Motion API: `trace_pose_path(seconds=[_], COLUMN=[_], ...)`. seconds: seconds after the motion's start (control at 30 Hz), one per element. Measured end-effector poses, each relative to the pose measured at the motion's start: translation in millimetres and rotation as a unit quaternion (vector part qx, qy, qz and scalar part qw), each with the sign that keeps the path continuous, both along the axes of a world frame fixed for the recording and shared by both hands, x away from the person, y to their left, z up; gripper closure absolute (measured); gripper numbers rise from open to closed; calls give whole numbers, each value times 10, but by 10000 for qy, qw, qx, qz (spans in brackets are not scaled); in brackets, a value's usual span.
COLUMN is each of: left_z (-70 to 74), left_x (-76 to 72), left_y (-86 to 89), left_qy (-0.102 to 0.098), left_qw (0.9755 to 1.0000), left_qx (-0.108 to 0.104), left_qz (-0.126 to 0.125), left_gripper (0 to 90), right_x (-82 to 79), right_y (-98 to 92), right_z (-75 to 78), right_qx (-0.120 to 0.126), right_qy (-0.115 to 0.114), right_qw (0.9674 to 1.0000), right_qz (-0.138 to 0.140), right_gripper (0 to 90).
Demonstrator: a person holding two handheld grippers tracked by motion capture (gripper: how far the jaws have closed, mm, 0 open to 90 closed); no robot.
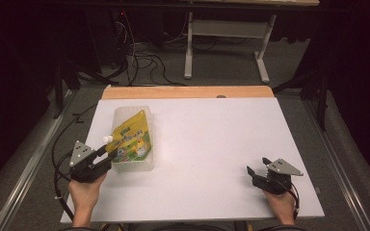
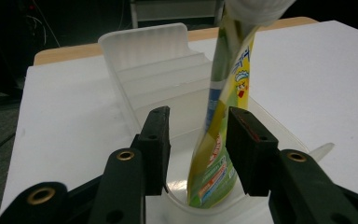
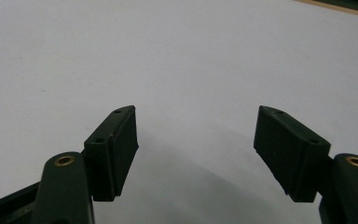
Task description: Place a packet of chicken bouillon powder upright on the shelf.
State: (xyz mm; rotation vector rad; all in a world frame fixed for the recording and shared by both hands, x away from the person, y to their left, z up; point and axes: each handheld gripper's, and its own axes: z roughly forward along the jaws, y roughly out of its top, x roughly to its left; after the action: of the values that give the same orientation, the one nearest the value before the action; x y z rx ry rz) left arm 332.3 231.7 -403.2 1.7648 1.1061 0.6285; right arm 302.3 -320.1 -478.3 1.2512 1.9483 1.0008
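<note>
Left tongs [image 2: 198,149]: I am straddling the yellow-green spouted pouch [image 2: 219,140] in the clear plastic tray [image 2: 144,51], jaws not pinching.
Right tongs [image 3: 196,154]: idling wide, empty.
Progress: pouch seemingly unlifted.

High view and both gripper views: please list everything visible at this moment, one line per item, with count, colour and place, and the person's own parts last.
Table: one, white top with a wooden far edge, centre of the high view.
Tray: one, clear plastic, on the left part of the table.
Pouch: one, yellow and green with a white cap, in the tray; it stands between the left gripper's jaws, with a gap beside one jaw.
Second table frame: one, light grey, on the floor beyond the table.
Cables: several, dark, on the floor behind.
Left gripper: one, black, at the tray's near end.
Right gripper: one, black, jaws wide apart over bare table.
Hands: two, at the near edge.
</note>
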Motion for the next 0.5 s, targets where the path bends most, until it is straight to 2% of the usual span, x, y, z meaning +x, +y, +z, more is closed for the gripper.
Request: trace_pose_path(seconds=[0.1, 0.3, 0.5], left_z=[27, 86, 127], left_x=[-63, -194, -357], left_y=[-14, -13, -57], left_qy=[-67, -208, -241], left_qw=[9999, 9997, 9996], left_qx=[92, -69, -59], left_qz=[-5, 53, -147], left_gripper=[572, 548, 557], right_x=[0, 1, 4], right_y=[2, 0, -2], right_z=[0, -1, -1], right_qx=[-1, 29, 23], right_qy=[-2, 8, 9], right_qw=[10000, 10000, 10000], right_qz=[10, 7, 17], right_gripper=[309, 309, 311])
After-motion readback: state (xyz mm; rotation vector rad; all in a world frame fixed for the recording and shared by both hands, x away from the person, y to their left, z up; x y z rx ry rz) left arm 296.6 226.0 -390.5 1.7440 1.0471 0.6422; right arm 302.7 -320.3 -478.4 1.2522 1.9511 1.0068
